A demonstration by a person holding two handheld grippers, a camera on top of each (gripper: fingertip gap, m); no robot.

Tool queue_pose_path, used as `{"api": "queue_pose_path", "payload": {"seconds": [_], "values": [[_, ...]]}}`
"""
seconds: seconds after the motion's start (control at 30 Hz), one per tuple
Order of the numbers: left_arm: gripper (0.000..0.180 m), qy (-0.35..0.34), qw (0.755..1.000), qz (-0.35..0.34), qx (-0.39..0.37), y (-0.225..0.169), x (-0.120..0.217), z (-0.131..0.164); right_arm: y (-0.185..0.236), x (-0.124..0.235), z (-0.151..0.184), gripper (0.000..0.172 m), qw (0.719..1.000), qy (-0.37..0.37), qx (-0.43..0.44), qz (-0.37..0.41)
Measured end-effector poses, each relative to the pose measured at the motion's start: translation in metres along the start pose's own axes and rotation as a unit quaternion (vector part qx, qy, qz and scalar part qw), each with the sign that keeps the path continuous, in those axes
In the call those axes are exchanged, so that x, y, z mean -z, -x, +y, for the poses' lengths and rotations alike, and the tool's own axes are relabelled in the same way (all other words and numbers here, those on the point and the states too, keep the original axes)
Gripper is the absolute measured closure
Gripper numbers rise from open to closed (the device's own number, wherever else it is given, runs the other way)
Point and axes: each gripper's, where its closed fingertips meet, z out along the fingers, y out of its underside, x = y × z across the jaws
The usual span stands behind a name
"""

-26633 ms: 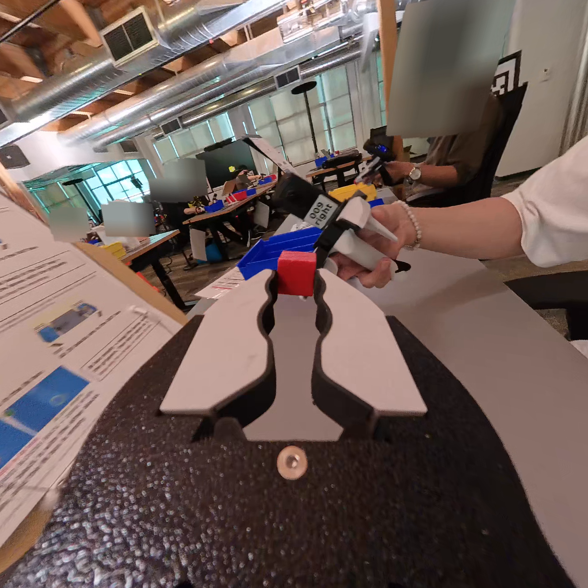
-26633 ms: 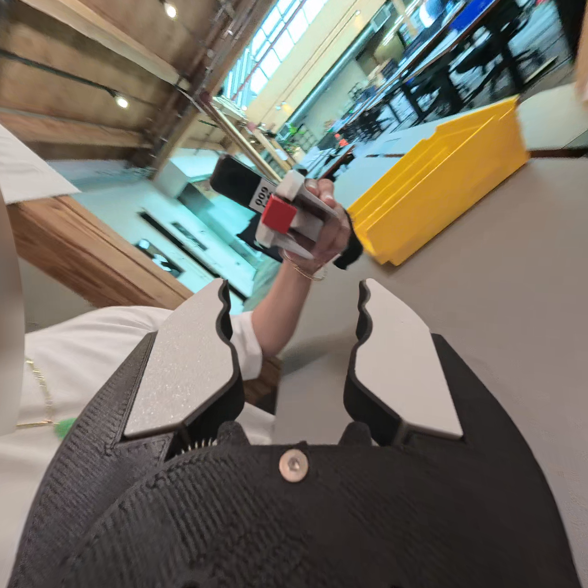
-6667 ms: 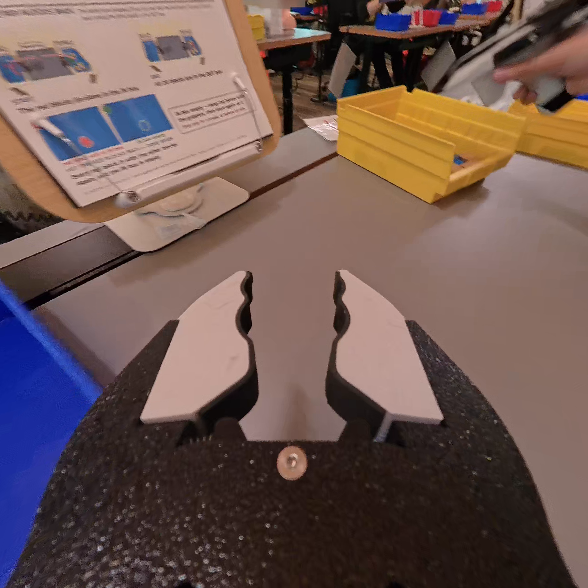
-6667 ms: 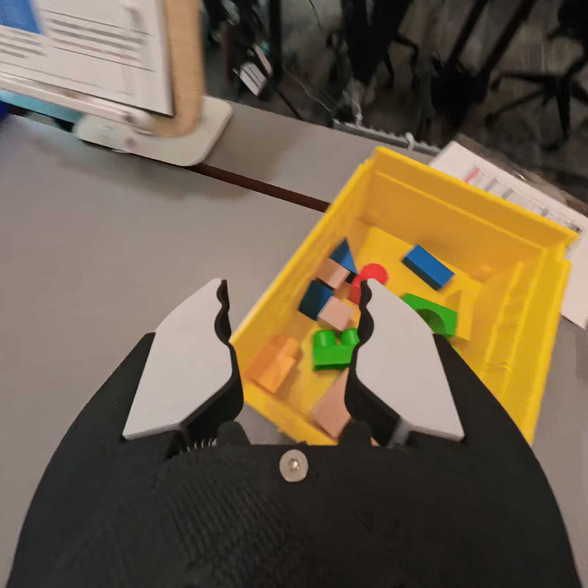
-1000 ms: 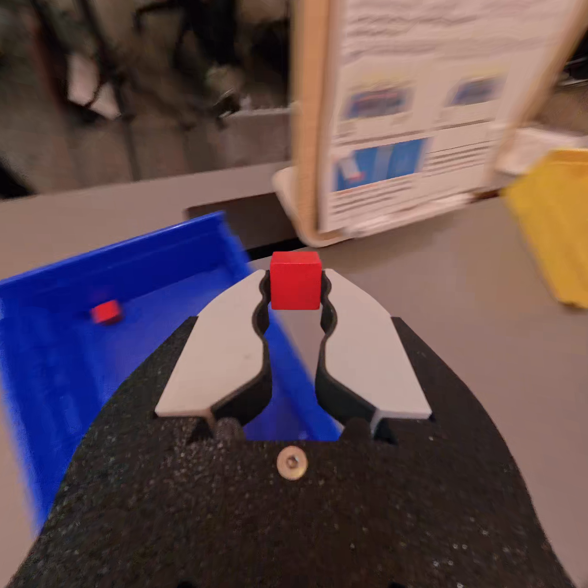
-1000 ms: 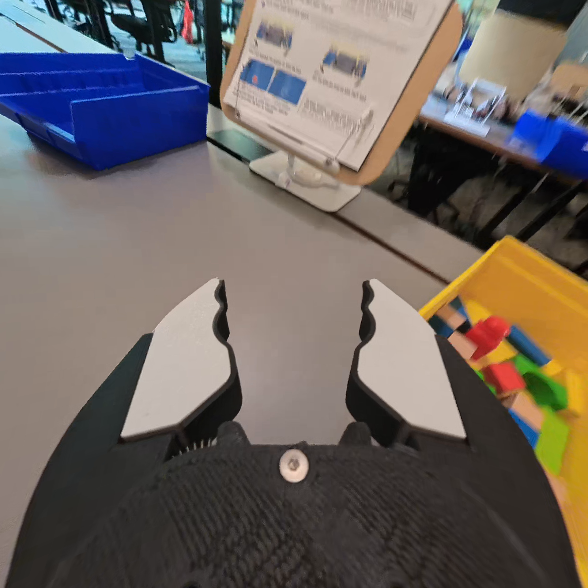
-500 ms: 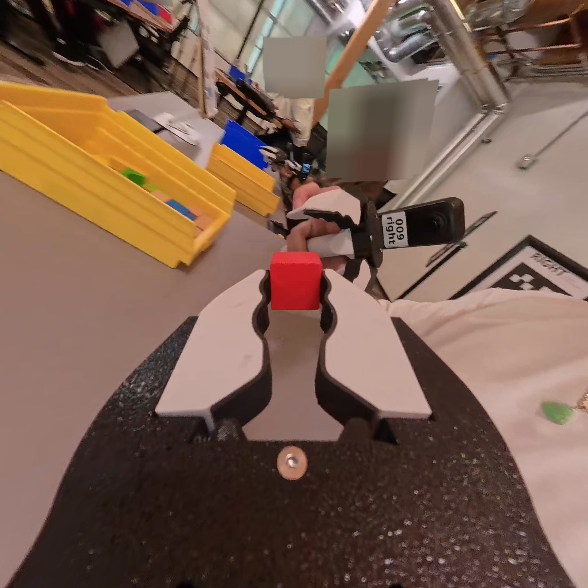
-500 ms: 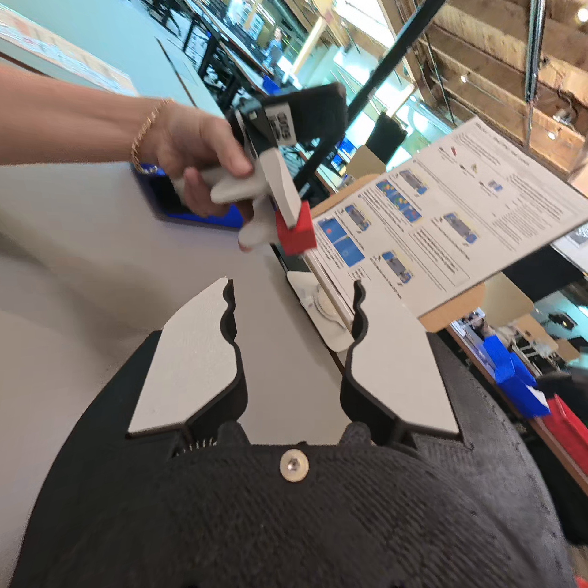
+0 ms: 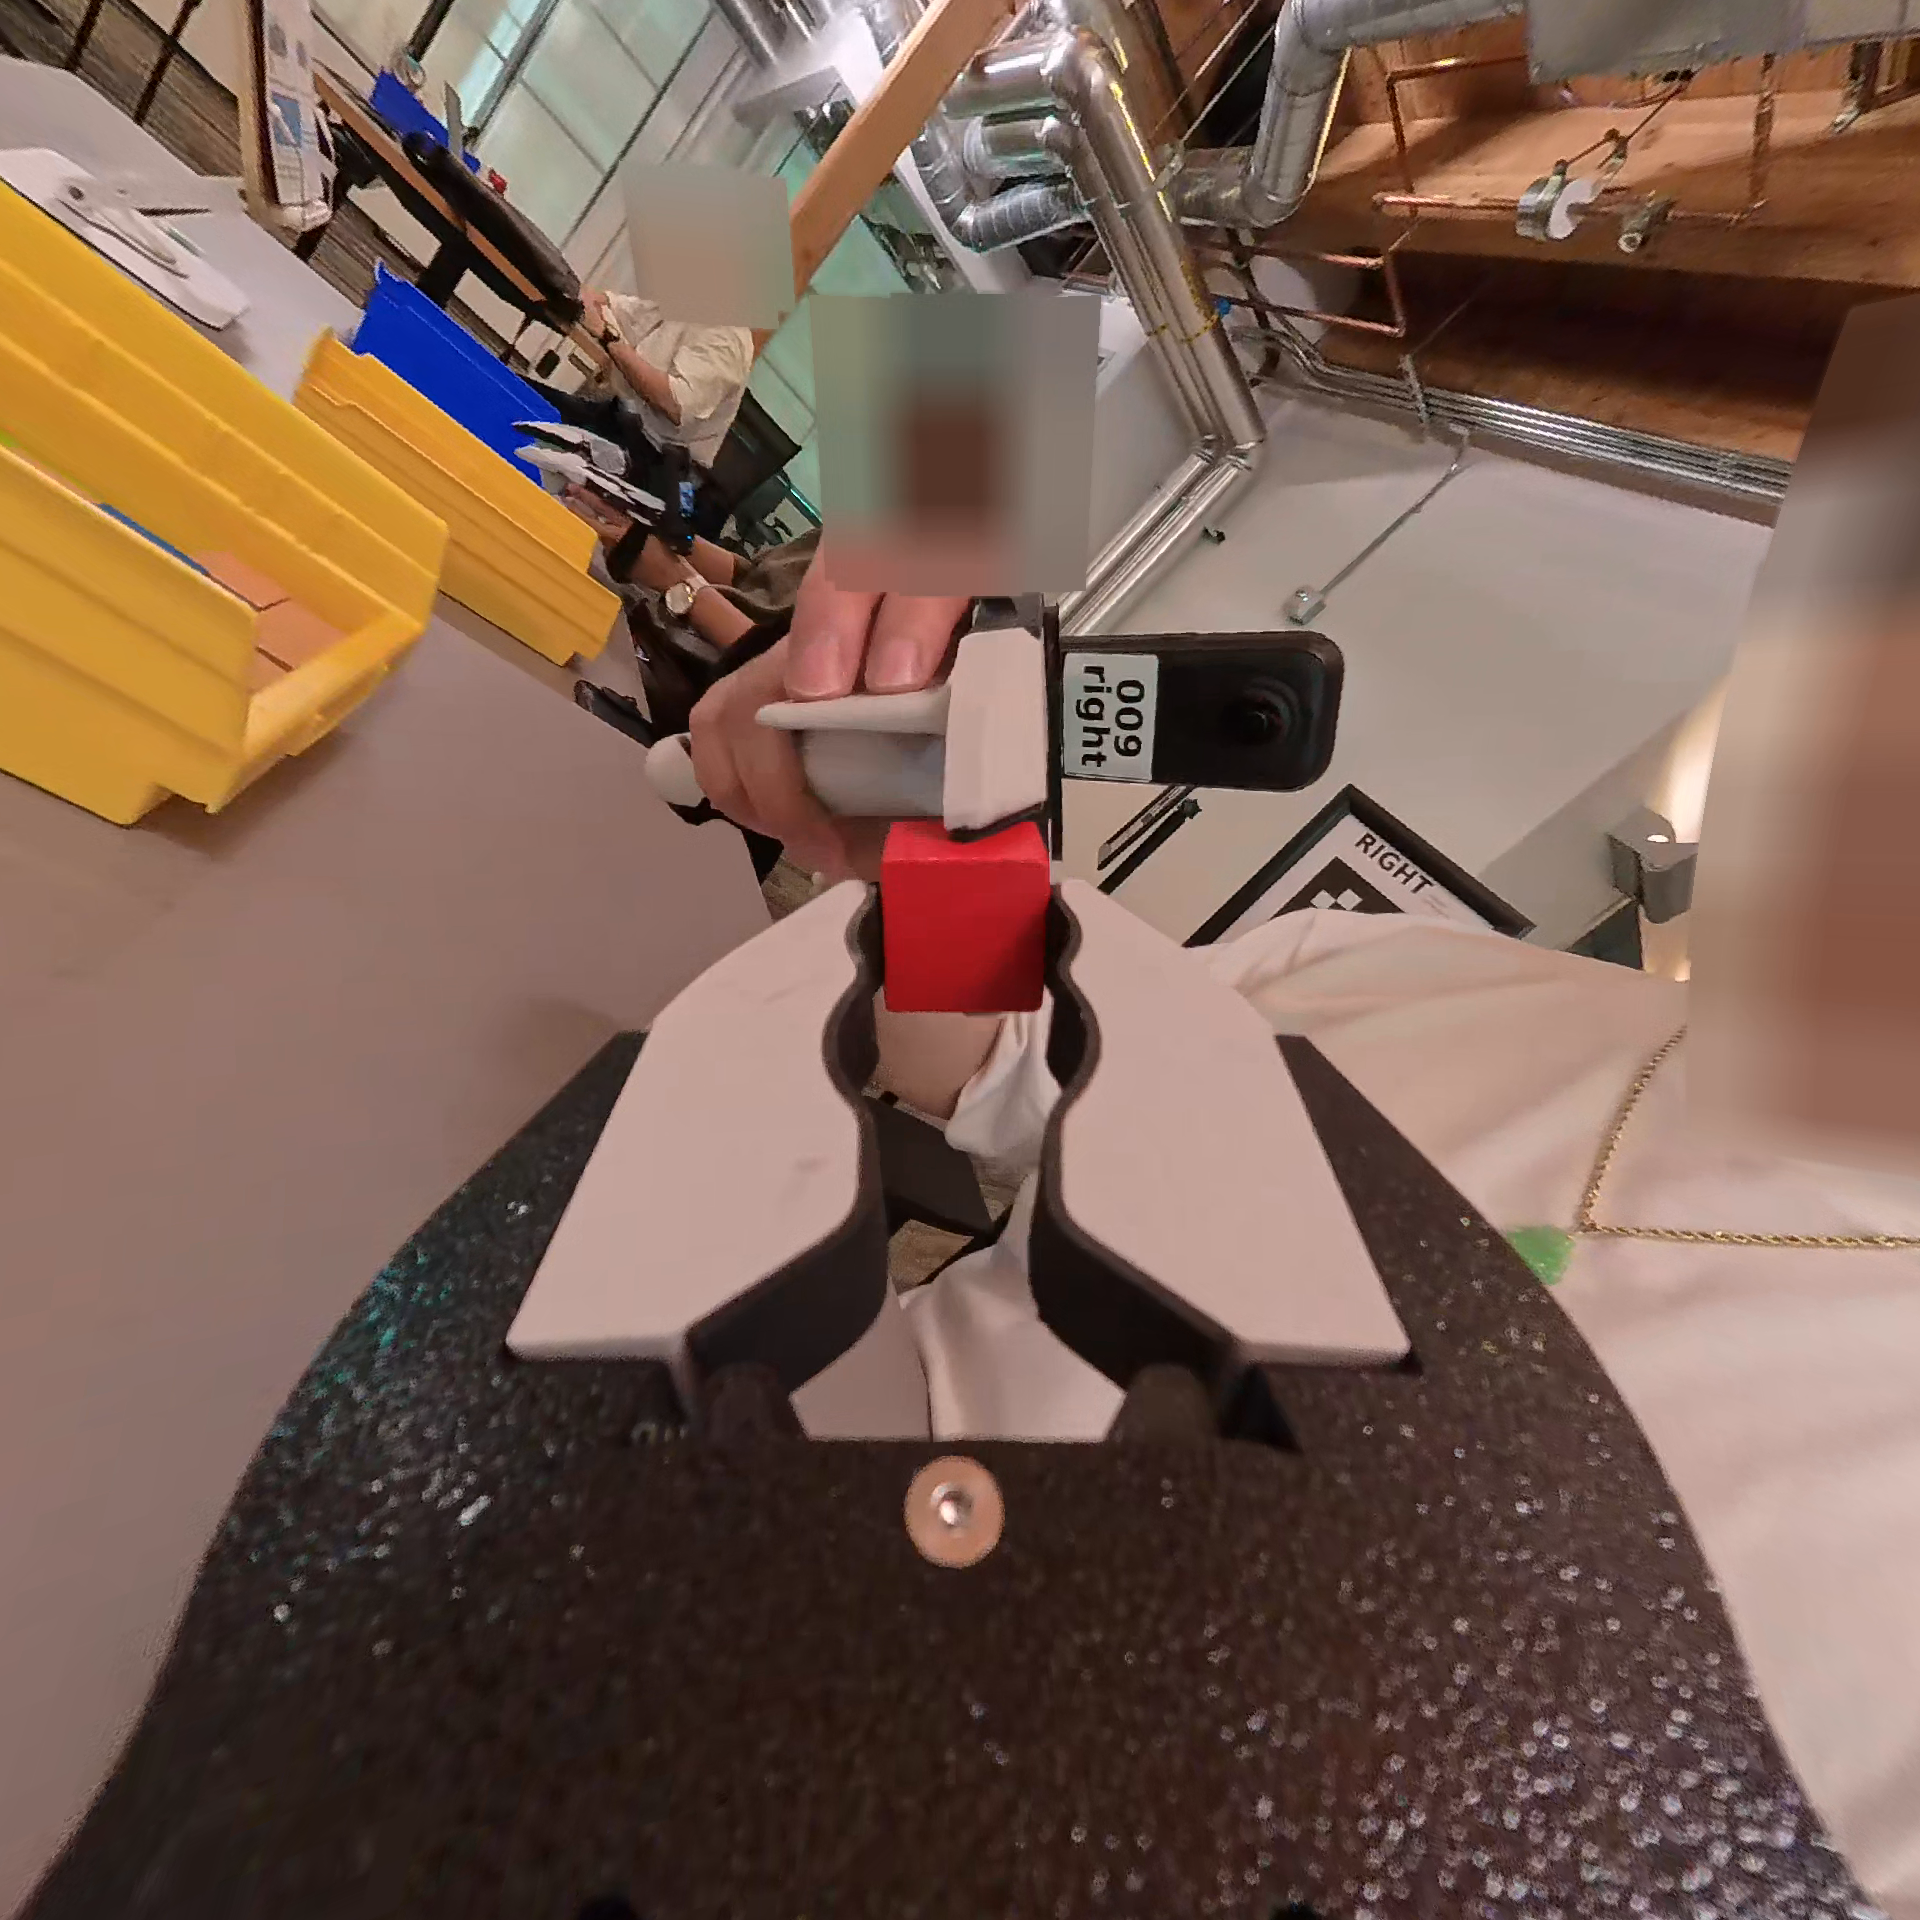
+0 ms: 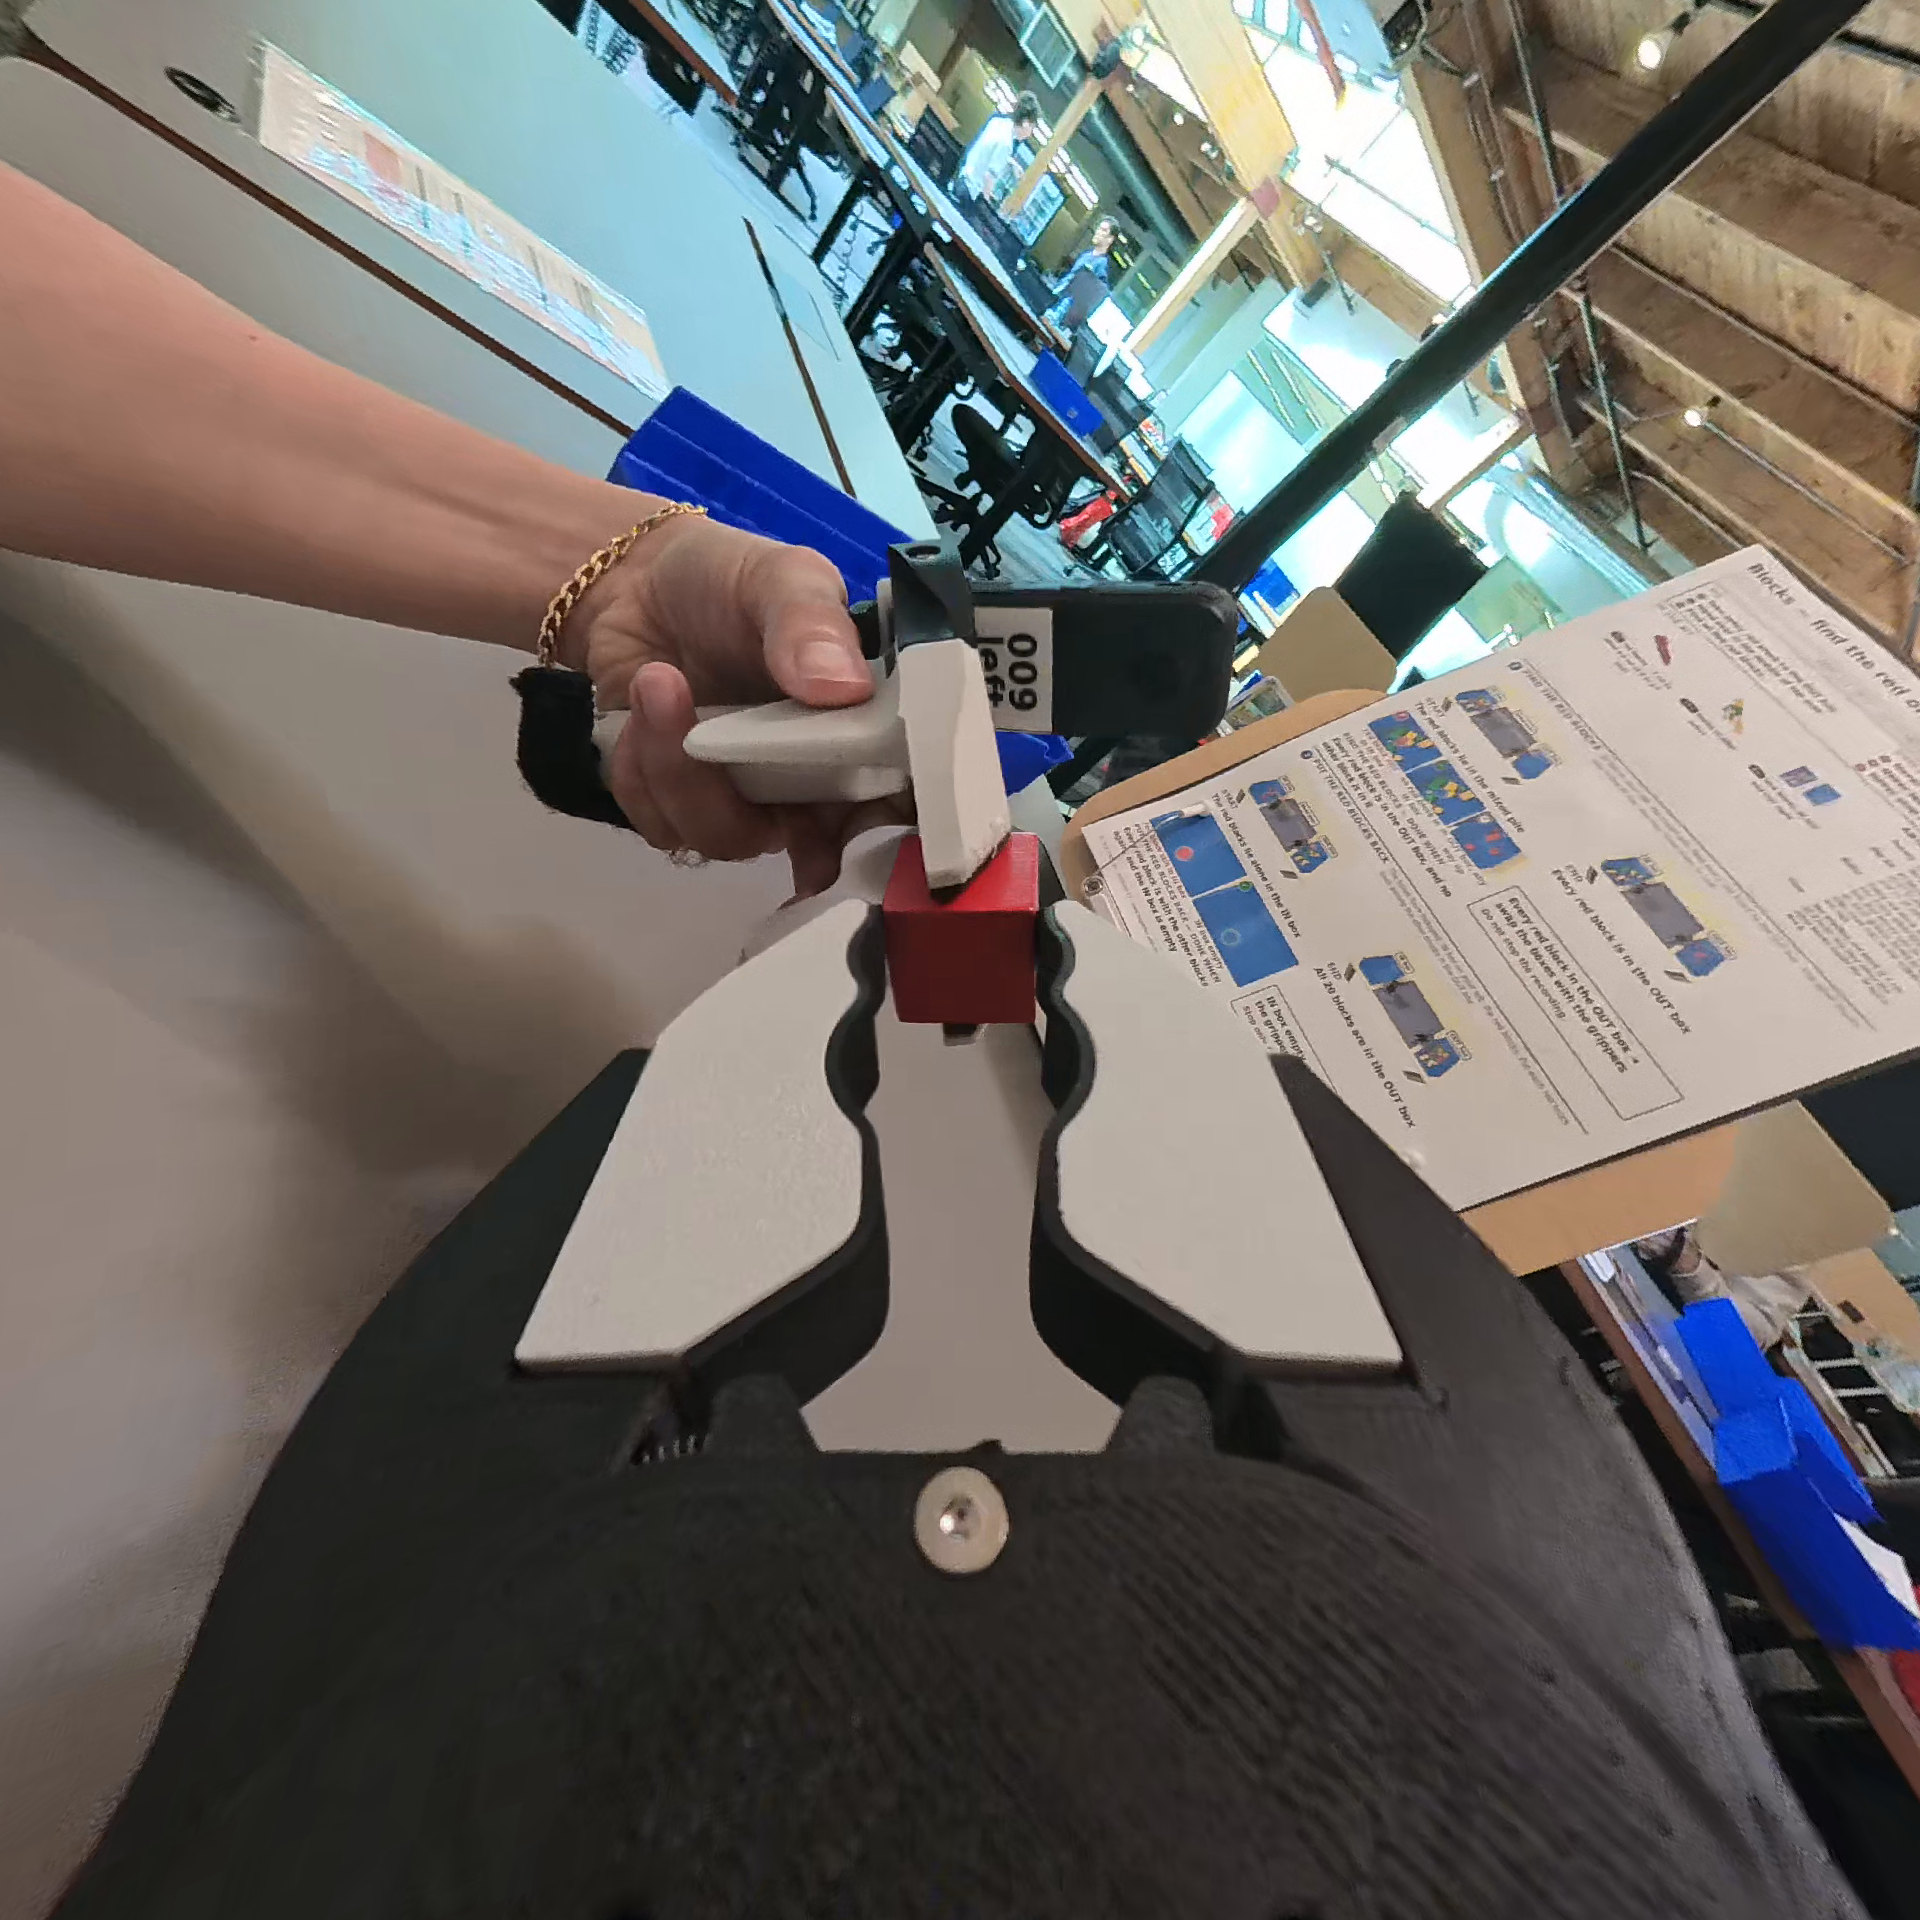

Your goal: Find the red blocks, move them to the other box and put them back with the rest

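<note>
My left tool (image 9: 961, 940) and my right tool (image 10: 961, 961) both pinch the same small red wooden cube (image 9: 961, 920), pads pressed on its sides, at right angles to each other. The cube hangs in the air above the grey surface (image 9: 260, 987), well apart from the yellow plastic bin (image 9: 156, 623) of blocks. Beside the cube stands a printed instruction sheet on a wooden board (image 10: 1507, 883).

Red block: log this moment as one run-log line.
stage: handover in air | red block: gripped by both | left gripper: shut on it | right gripper: shut on it
</note>
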Motion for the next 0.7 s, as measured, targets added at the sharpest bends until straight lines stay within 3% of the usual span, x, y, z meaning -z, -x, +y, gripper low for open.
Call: {"api": "queue_pose_path", "payload": {"seconds": [0.13,0.3,0.4,0.5,0.6,0.7], "values": [[0.152,-0.016,1.000,0.005,0.025,0.000,-0.001,-0.001,-0.001,0.002,0.001,0.144,1.000,0.013,0.002,0.010],[0.132,-0.049,0.986,-0.160,-0.009,0.033,0.026,-0.011,-0.051,0.052,0.040,0.144,0.987,0.116,-0.076,0.086],[0.126,-0.040,0.961,-0.269,-0.049,0.046,0.055,-0.009,-0.094,0.111,0.099,0.144,0.945,0.239,-0.158,0.158],[0.121,-0.025,0.935,-0.344,-0.083,0.050,0.077,-0.003,-0.111,0.165,0.160,0.144,0.884,0.347,-0.255,0.183],[0.122,-0.016,0.924,-0.373,-0.085,0.051,0.087,0.005,-0.113,0.201,0.214,0.144,0.824,0.434,-0.312,0.187],[0.123,-0.008,0.924,-0.374,-0.072,0.053,0.088,0.015,-0.110,0.214,0.252,0.144,0.789,0.469,-0.355,0.179]]}}
